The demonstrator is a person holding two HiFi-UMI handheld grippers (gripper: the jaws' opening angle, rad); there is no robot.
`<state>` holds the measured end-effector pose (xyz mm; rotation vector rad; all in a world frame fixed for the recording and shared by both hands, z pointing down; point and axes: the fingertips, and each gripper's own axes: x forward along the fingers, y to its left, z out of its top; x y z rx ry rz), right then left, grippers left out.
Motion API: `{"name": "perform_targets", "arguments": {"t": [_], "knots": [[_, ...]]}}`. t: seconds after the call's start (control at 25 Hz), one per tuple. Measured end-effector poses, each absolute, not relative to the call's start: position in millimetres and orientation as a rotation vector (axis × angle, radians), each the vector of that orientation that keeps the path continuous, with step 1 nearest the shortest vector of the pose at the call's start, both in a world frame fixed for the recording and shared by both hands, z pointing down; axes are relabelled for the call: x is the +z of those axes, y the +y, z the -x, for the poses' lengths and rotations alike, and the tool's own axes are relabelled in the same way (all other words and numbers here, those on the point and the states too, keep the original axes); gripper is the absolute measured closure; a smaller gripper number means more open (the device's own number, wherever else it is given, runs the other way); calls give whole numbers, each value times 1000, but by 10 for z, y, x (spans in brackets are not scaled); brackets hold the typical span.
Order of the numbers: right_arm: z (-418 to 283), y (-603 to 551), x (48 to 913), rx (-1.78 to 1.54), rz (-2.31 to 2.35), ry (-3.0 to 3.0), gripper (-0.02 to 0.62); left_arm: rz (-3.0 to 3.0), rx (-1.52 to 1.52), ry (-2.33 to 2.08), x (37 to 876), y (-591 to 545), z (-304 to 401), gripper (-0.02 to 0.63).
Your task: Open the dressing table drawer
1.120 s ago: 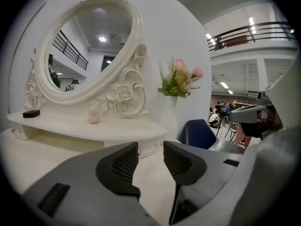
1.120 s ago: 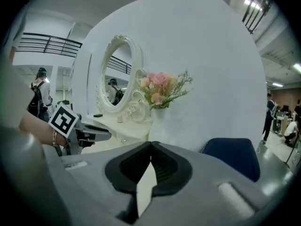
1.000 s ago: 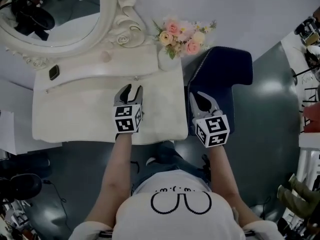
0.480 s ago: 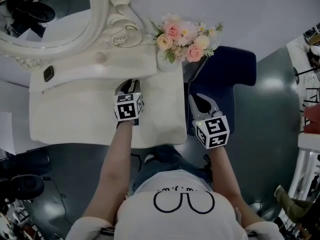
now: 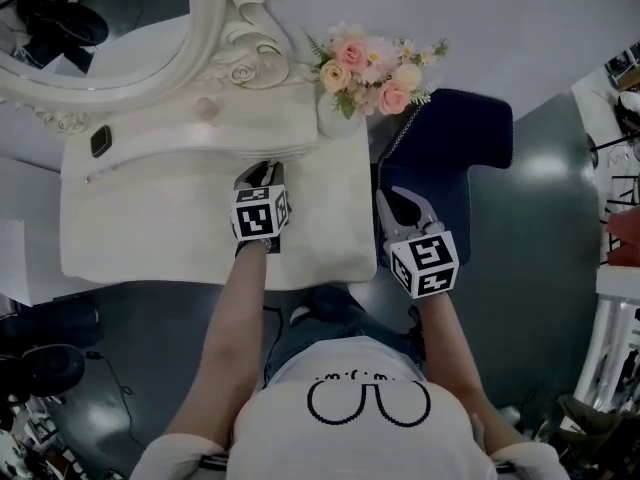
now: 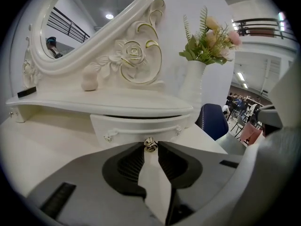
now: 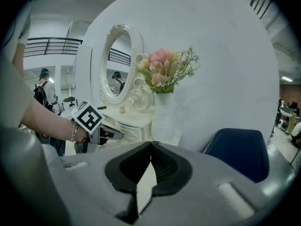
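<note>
The left gripper (image 6: 150,148) is reaching to the small drawer (image 6: 134,126), which is sitting under the shelf (image 6: 94,105) of the white table (image 5: 150,230), just below the mirror (image 5: 100,28). Its jaws have just been closing, and now the two tips are pinching the little metal knob (image 6: 150,144) in the middle of the drawer front. The knob is standing right between the tips, and both are touching it. A dark line is showing between the drawer front and the shelf; whether the drawer is already out a little I cannot tell.

The right gripper (image 7: 150,145) is hanging in the air beside the right edge of the table, over the blue chair (image 5: 470,148). Its jaws are meeting at the tips and are holding nothing.

A white vase (image 6: 193,86) with pink flowers (image 5: 372,68) is standing at the back right corner of the table, near the drawer.
</note>
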<state>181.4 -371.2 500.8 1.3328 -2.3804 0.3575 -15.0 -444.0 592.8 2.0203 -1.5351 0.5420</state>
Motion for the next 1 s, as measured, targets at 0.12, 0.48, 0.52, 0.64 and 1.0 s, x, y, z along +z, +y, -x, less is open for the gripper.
{"name": "perform_targets", "arguments": {"t": [0.12,0.48,0.52,0.64,1.0], "knots": [[-1787,-3634,4998,353,-1333,-2381,594,-2020,546,-1537,5933,-4335,154,515],[-1710,-3375,4950,338,-1329,-2385,594,-2014,554,-1534,5921,-4058,156,515],[-1711,-3350,4945,337,-1331,-2385,594,-2012,554,-1538,5921,-4024,152,515],[-1717,-3286,4934,337,-1336,-2381,594,-2004,551,-1550,5921,-3935,142,515],[-1658,-3255,4836,312,-1332,-2404,594,-2050,493,-1553,5795,-3877,166,462]]}}
